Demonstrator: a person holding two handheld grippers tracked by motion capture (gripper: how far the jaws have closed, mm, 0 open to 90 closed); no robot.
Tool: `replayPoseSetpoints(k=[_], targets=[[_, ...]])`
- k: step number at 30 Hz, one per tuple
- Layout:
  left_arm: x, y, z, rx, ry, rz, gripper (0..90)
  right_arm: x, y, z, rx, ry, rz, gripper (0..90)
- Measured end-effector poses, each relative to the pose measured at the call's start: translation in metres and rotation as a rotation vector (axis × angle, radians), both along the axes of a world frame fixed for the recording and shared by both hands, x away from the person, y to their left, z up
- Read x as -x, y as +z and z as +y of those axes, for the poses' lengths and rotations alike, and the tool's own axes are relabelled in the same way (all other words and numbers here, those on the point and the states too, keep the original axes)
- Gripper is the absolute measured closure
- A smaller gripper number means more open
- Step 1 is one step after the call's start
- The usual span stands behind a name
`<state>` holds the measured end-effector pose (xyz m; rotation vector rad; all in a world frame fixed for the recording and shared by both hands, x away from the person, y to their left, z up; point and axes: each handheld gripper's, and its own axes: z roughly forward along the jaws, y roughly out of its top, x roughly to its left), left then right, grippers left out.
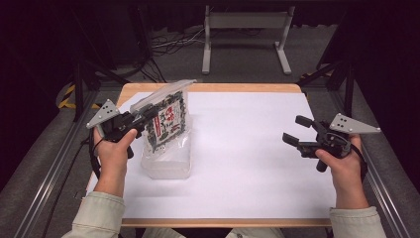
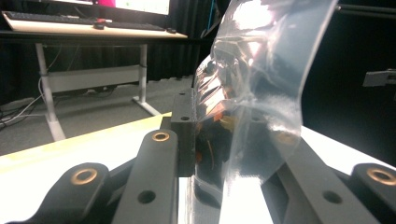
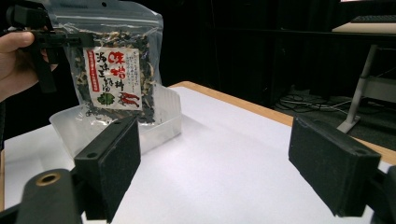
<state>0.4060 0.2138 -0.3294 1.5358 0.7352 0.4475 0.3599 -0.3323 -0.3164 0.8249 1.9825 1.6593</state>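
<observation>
Here left tongs (image 1: 146,115) pinch the bag's (image 1: 168,121) edge; right tongs (image 1: 296,130) gape over bare table (image 1: 247,163).

Dark room; grey carpet floor (image 1: 237,69); white-legged desk (image 1: 246,22) behind; cables (image 1: 171,42) on floor.

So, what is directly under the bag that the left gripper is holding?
A clear plastic container sits on the white table under the bag, which the left gripper grips near its top. The bag's lower end covers part of the container's inside.
</observation>
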Motion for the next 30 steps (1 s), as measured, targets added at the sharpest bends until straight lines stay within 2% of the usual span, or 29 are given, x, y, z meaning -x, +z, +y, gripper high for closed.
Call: replayPoseSetpoints(k=[10, 16, 22, 27, 30], targets=[[-0.0008, -0.0008, -0.0036, -0.017, -0.017, 0.006, 73.4, -0.0014, -0.0020, -0.0002, 0.003, -0.001, 0.006, 17.4], [-0.0011, -0.0010, -0.0021, -0.022, -0.033, 0.039, 73.1, -0.0026, -0.0039, 0.0001, 0.008, -0.004, 0.013, 17.3], [-0.0011, -0.0023, -0.0027, -0.070, -0.037, 0.064, 73.1, -0.0046, -0.0067, 0.0019, 0.011, 0.000, 0.023, 17.2], [-0.0031, -0.0053, -0.0039, -0.082, -0.076, 0.132, 71.8, -0.0049, -0.0075, 0.0022, 0.016, -0.002, 0.024, 17.2], [-0.0035, -0.0057, -0.0038, -0.089, -0.085, 0.134, 71.5, -0.0048, -0.0075, 0.0020, 0.016, -0.002, 0.024, 17.1]])
